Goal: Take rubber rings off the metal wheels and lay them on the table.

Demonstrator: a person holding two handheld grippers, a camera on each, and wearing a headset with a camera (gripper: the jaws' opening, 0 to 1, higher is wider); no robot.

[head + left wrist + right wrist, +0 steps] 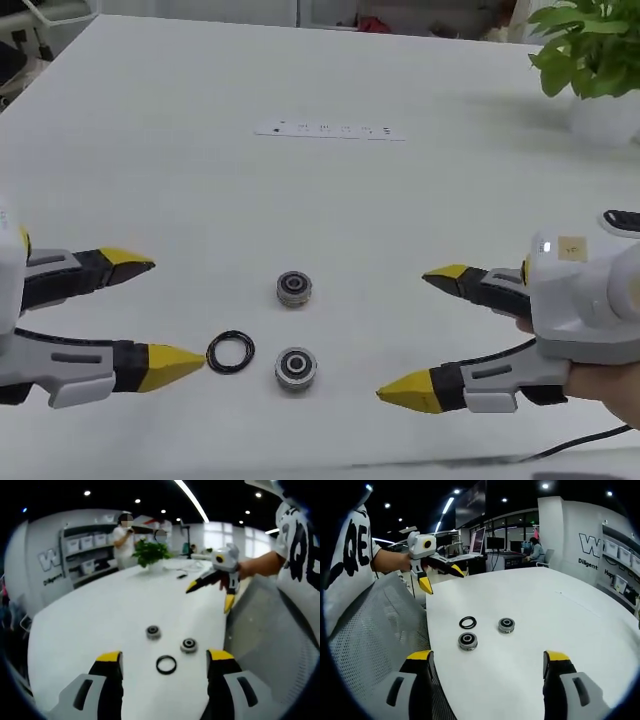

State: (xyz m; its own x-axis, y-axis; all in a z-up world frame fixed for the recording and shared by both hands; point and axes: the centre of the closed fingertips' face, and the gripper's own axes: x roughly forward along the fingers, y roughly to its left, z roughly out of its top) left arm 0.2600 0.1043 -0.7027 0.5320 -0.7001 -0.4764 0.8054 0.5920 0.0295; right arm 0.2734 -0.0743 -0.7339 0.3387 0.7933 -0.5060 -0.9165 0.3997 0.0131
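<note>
Black rubber ring (230, 352) lies flat on the white table (180, 160), just beside the nearer metal wheel (296, 368) on the left gripper's side and clear of it. Whether it is one ring or two overlapping is too small to tell. Just beyond stands the farther metal wheel (294, 288), not touching the nearer one. Both wheels show dark bands at the rim, which may be rings not yet removed; this cannot be confirmed at this size.

Condition of the left gripper (175, 312): jaws spread wide, nothing held, nearer tip close beside the loose ring. Condition of the right gripper (402, 335): jaws likewise wide apart, empty, standing well clear of the wheels.

Assessment: one removal appears complete, and the work sits between steps with neither wheel engaged. The next move calls for one gripper to steady a wheel while the other works a jaw tip under the rubber and peels it outward. An unsteadied wheel may slide on the smooth top.
</note>
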